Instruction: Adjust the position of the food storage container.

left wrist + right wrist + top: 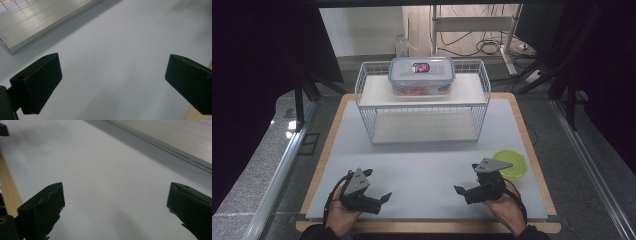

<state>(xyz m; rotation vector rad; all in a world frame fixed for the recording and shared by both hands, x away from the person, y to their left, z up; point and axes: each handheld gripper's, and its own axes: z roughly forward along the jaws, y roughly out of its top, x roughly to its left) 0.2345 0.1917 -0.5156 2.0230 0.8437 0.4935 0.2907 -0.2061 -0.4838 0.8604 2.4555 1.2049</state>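
From above, on the near part of the counter [432,165], we are holding the left tool [379,199] and the right tool [462,191] well apart, both low over the pale mat and pointing inward toward each other. Both tools are standing open with nothing between their jaws. Just beside the right tool, on its far right side, a green lid [512,162] is lying flat on the mat. Farther off, at the middle of the counter, a white wire rack [367,95] is standing, and a clear lidded container [422,75] with something orange inside is sitting on the rack's upper shelf, well apart from both tools.

Looking along the left tool [112,77], we are seeing its two black jaws spread wide over bare mat, gripping nothing. The lower shelf of the wire rack [32,22] is showing at the upper left of that view, and a strip of the counter's wooden edge is showing at the lower right.

Looking along the right tool [115,202], we are seeing the jaws spread just as wide, with only mat between them. The rack's lower shelf [175,135] is crossing the upper right corner, and the wooden edge is running down the left side.
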